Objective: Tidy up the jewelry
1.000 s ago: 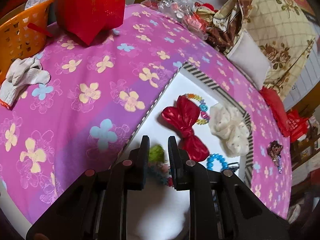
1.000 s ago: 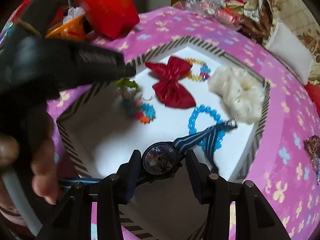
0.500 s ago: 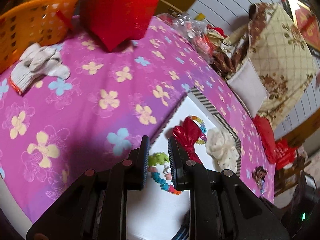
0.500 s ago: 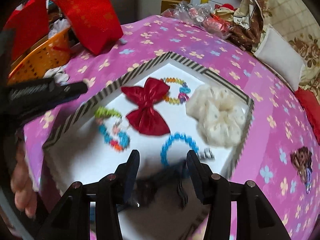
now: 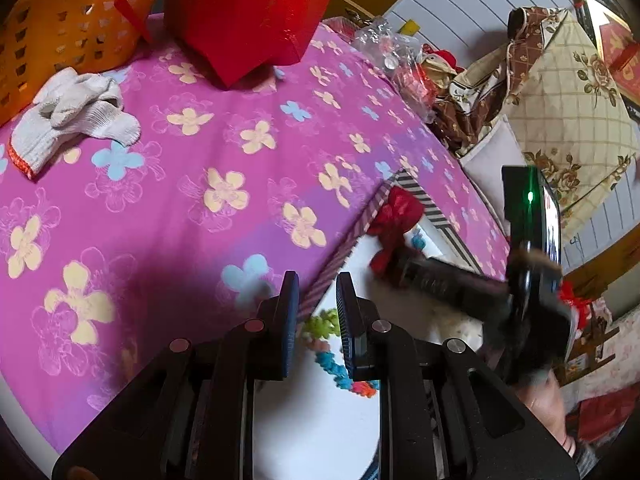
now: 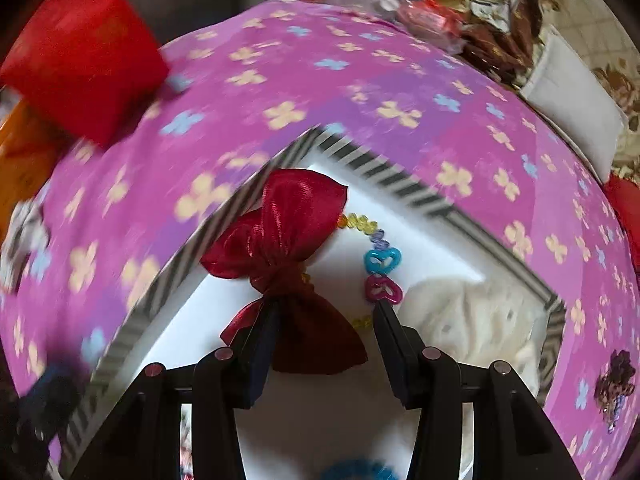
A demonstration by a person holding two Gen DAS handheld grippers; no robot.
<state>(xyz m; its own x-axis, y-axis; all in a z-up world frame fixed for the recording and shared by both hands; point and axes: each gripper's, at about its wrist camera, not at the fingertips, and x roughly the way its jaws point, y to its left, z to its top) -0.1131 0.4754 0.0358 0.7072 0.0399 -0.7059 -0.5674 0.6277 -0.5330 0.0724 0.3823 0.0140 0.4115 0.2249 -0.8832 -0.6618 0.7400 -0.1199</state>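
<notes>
Two grippers over a white tray with a striped rim (image 6: 384,174), set on a pink flowered cloth (image 5: 208,168). Right gripper (image 6: 324,326): fingers spread wide, nothing between them, tips low over the red satin bow (image 6: 286,240). Bow's lower lobe lies in the gap between the fingers; contact cannot be told. Bow rests inside the tray near its far corner, overlapping a multicolour bead bracelet (image 6: 378,256) with blue and magenta heart links. Cream scrunchie (image 6: 472,316) just right of the bracelet, inside the tray. Blue bead ring (image 6: 356,470) at the bottom edge. Left gripper (image 5: 316,312): fingers narrowly apart, holding nothing, above the tray's left rim; a green-and-blue bead bracelet (image 5: 332,354) shows below them. On the cloth: white gloves (image 5: 76,116), red bag (image 5: 256,12), orange basket (image 5: 76,24)
</notes>
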